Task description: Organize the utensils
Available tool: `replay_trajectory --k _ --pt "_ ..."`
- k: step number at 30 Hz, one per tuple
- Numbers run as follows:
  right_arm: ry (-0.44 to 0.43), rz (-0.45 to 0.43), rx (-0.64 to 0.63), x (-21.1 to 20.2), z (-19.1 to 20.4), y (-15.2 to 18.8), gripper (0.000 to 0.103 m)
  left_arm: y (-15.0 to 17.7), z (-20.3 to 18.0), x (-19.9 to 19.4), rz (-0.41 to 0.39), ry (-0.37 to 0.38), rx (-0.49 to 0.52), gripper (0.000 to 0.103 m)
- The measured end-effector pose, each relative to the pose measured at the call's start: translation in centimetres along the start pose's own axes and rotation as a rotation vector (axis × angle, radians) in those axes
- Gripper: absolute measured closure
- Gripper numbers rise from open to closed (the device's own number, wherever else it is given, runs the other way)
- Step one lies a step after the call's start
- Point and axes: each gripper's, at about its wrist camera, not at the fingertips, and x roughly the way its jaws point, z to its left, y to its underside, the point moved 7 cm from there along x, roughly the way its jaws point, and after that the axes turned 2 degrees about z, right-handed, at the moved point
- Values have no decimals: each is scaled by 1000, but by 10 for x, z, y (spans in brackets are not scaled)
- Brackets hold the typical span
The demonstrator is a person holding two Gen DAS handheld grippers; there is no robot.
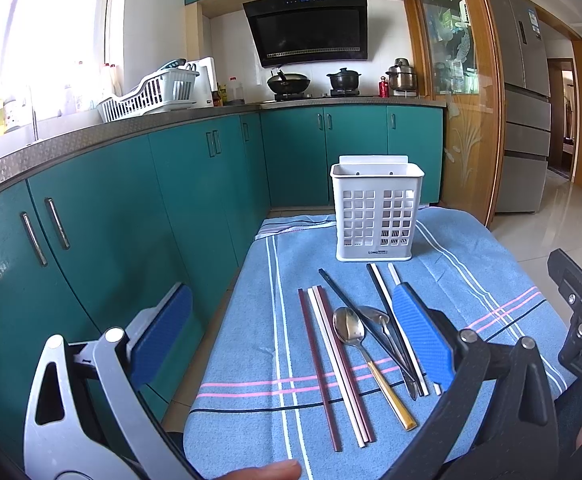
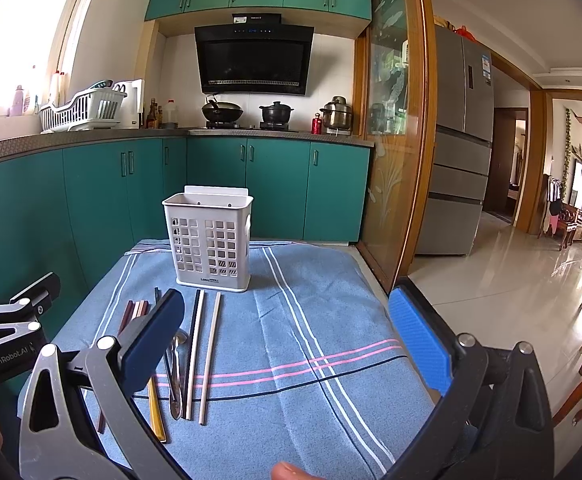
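Chopsticks [image 1: 331,364] and spoons [image 1: 351,332] lie with long axes toward the basket [image 1: 377,212] at 12 o'clock. Left tongs [image 1: 291,340] straddle them; right tongs [image 2: 291,340] stand beside; both wide open, empty.

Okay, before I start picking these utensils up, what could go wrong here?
1. The chopsticks and spoons lie packed and overlapping, so a gripper may catch two at once.
2. They lie flat on soft cloth; the fingers could snag it.
3. The caddy looks light and stands free, so a poke at its rim might tip it.
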Motion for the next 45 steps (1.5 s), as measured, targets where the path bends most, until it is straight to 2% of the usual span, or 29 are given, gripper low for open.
replay_trajectory --k 45 --pt "-1 2 0 -1 0 1 3 6 4 -3 2 -3 -7 4"
